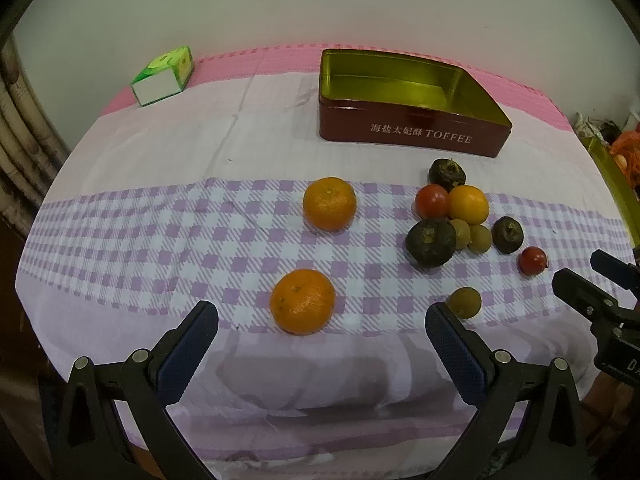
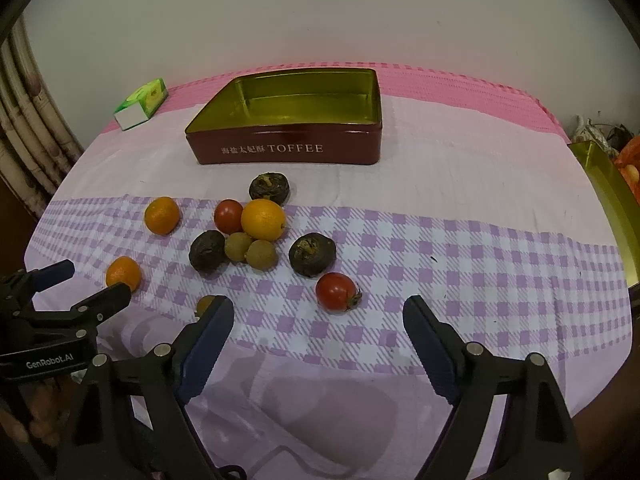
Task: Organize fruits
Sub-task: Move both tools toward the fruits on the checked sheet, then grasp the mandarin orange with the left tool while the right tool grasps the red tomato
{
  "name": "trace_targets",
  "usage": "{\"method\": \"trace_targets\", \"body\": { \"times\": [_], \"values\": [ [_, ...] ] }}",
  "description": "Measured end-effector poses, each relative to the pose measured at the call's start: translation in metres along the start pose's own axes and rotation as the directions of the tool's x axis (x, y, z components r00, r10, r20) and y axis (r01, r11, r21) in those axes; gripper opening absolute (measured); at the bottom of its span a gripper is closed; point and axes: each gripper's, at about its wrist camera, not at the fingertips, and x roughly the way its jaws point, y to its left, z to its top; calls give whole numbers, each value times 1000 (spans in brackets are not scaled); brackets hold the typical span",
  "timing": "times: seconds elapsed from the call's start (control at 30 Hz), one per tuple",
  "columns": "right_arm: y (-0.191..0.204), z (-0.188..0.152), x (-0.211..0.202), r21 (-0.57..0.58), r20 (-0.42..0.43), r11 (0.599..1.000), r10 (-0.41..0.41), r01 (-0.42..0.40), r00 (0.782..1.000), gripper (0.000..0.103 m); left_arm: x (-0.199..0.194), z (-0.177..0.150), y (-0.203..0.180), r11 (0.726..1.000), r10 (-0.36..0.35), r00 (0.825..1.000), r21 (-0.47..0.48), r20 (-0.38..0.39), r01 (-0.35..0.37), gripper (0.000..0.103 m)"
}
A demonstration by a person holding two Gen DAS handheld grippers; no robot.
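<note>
A table draped in a pink, white and lilac-checked cloth (image 2: pixel 460 184) carries the fruit and its container. At the far side stands an open rectangular dark-red tin with a gold interior (image 2: pixel 292 152), lettered "TOFFEE" and empty; a small green-and-white carton (image 1: pixel 162 76) lies at the far left corner. Two round orange tangerines (image 1: pixel 329 204) sit apart on the checked band, left of a loose cluster near the tin: a smaller orange citrus (image 2: pixel 263 219) touching a red cherry tomato (image 2: pixel 228 216), three dark wrinkled brown fruits (image 2: pixel 312 257), and two small tan longan-like fruits (image 2: pixel 261 254) pressed together. A second red tomato (image 2: pixel 336 291) lies nearest the right gripper (image 2: pixel 318 318), and a lone tan fruit (image 1: pixel 464 301) rests just beside the left gripper (image 1: pixel 322 322). Both black grippers with blue-padded fingers (image 1: pixel 188 344) hover over the near edge, jaws spread wide with nothing between them. A gold-coloured lid (image 2: pixel 608 196) leans at the far right edge.
</note>
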Motion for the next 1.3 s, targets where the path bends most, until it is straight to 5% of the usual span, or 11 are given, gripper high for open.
{"method": "trace_targets", "body": {
  "times": [1.03,1.3],
  "values": [
    [-12,-1,17,45,-55,999,2,0,998,82,15,-2,5,1000,-19,999,-2,-38,19,97],
    [-14,-3,27,49,-84,999,10,-6,996,74,20,-3,9,999,-32,998,-10,-53,31,97]
  ]
}}
